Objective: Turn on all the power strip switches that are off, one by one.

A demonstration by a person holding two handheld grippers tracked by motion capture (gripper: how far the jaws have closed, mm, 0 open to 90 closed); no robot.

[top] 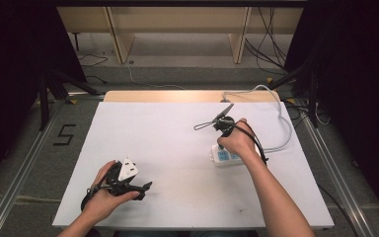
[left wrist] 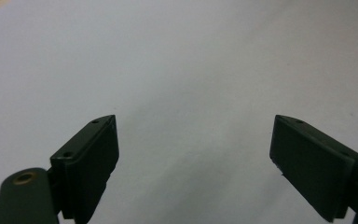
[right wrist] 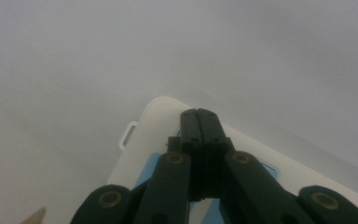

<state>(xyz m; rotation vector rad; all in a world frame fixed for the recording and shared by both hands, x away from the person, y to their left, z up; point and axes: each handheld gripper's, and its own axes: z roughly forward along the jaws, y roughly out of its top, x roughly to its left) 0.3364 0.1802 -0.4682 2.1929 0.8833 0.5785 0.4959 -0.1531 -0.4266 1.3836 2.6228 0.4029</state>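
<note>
We note the right gripper (right wrist: 199, 116) clenched on the power strip (top: 225, 156) at 3 o'clock; left gripper (left wrist: 193, 140) released over bare table (top: 168, 143) at 7 o'clock

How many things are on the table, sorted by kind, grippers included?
Grippers: 2, left and right
Power strips: 1, white with blue sockets
Grey cables: 1, running off the strip to the table's far edge
Total: 4
</note>
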